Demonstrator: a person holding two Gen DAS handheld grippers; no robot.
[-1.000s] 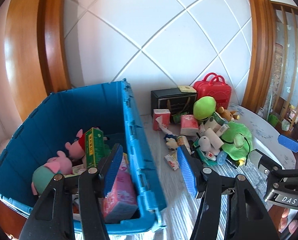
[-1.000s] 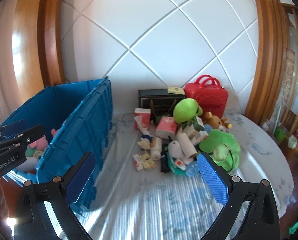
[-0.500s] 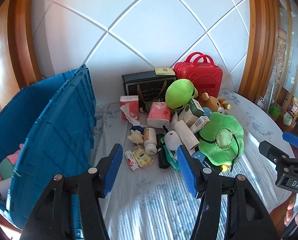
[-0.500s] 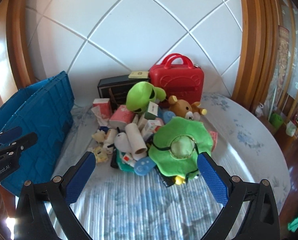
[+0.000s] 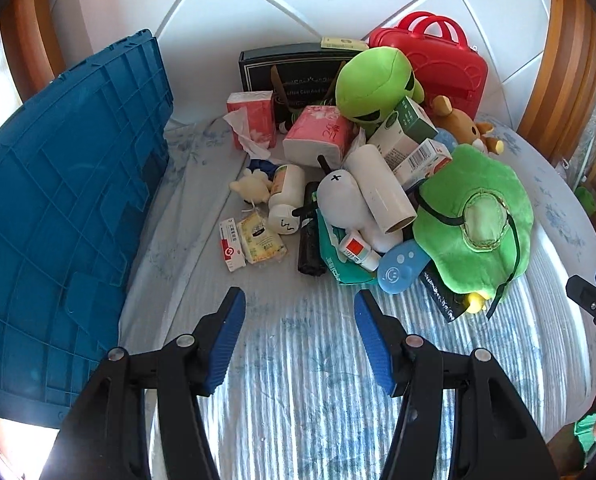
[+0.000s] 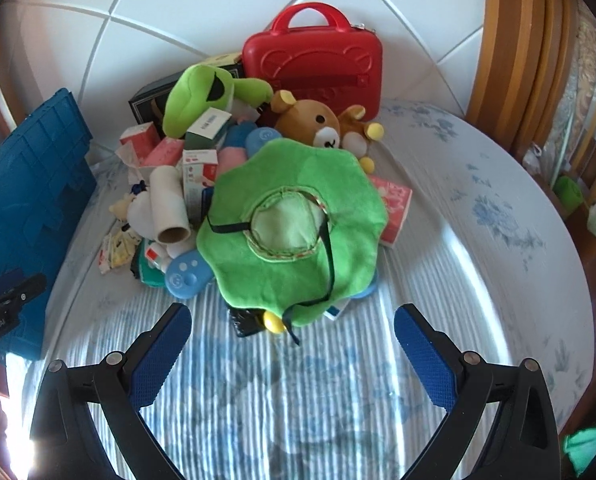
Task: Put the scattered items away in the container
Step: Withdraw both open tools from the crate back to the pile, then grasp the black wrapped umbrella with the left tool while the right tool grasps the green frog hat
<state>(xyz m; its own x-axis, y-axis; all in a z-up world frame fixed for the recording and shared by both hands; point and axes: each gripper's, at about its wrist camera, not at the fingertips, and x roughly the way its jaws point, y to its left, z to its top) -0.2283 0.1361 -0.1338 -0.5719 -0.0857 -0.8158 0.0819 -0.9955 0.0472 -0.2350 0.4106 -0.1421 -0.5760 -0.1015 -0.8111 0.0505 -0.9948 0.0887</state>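
A pile of small items lies on the blue-flowered cloth. It includes a green plush hat (image 5: 476, 222) (image 6: 294, 232), a green alien plush (image 5: 372, 82) (image 6: 202, 92), a brown bear (image 6: 316, 122), a white roll (image 5: 378, 188), pink tissue packs (image 5: 320, 134), a white bottle (image 5: 286, 196) and a black roll (image 5: 311, 240). The blue crate (image 5: 58, 208) (image 6: 26, 184) stands at the left, only its outer wall showing. My left gripper (image 5: 300, 312) hangs open just short of the black roll. My right gripper (image 6: 292, 324) is open in front of the hat's near edge. Neither holds anything.
A red carry case (image 5: 438, 60) (image 6: 318, 60) and a black box (image 5: 294, 68) lean on the white tiled wall behind the pile. The cloth-covered table (image 6: 498, 216) curves away at the right, with a wooden frame (image 6: 510, 52) beyond it.
Both grippers have swung right, away from the crate, and come down toward the pile. The crate's inside, seen a second ago, has left the left wrist view. The jaws kept their openings.
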